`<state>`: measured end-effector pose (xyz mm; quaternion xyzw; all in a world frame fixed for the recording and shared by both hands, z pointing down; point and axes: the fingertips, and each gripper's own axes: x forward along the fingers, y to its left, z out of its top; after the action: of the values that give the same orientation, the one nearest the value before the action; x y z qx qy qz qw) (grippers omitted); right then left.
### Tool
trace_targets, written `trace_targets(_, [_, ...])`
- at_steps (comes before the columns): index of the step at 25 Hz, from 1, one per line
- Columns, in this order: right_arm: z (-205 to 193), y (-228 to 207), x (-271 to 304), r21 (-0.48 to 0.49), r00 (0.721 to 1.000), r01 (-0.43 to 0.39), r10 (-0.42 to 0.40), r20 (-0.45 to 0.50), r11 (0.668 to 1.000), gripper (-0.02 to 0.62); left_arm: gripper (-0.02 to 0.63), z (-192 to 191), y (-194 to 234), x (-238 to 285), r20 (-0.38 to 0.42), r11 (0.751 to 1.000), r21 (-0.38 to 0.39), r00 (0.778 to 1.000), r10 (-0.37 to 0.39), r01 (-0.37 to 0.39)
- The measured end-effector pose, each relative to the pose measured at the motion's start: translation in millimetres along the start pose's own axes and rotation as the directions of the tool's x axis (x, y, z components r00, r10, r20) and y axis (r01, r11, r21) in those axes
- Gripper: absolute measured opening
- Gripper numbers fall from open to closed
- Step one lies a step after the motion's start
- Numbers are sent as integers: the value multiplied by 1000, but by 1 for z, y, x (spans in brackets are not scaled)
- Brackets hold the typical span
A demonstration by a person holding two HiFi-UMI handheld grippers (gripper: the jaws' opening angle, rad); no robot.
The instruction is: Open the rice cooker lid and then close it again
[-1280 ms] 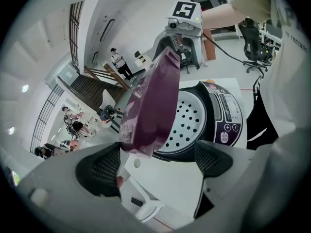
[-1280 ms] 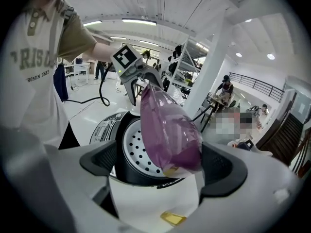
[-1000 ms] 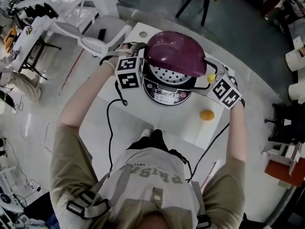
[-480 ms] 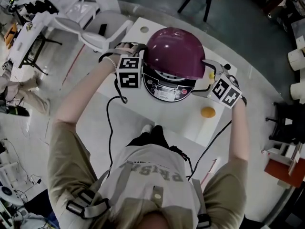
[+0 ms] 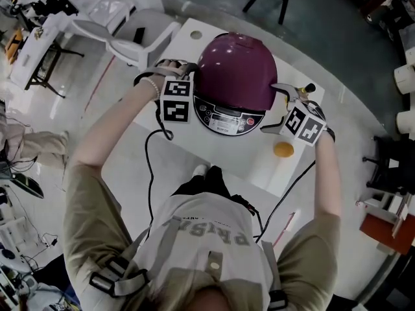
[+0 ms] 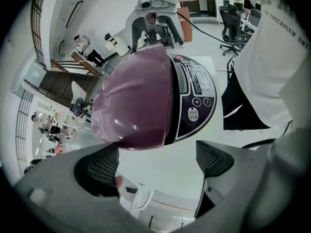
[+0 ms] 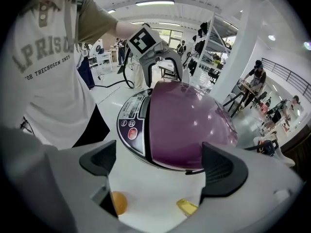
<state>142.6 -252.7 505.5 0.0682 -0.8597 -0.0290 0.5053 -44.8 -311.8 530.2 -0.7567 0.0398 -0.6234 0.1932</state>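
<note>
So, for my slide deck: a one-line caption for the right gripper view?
Open right hand-held gripper faces the glossy purple domed rice cooker lid; round orange ball on white table.

1. The left arm (image 5: 107, 141) reaches up through the left-centre of the head view, forearm bare and elbow bent outward.
2. The left gripper (image 6: 160, 161) sits at the upper centre of the head view, its jaws wide apart and gripping nothing.
3. The right arm (image 5: 327, 180) stretches up the right side of that view.
4. The right gripper (image 7: 160, 166) sits right of centre, its jaws likewise spread wide and gripping nothing.
</note>
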Motion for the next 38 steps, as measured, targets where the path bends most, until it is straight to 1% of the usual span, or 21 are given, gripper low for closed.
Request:
trace_targets(7, [-6,6,7,-11,999,-42,41,-30,999,525,509,-4,-8,8,-36,999,36,999,-29,30])
trace_targets(13, [-8,9,12,-35,996,-66,64,-54,997,525,509,-5,-11,12,-53,998,55,998,-37,40])
trace_targets(23, [-13,12,13,-39,989,-121,117,-87,992,525,508,-7,-12,17,-70,994,98,997,-44,51])
trace_targets(29, [-14,13,13,-27,988,-137,134,-77,990,523,508,-7,-12,19,-80,992,117,996,-41,51])
trace_targets(38, [-14,13,12,-2,976,-191,190,-110,982,523,508,-7,-8,24,-109,982,178,993,-40,59])
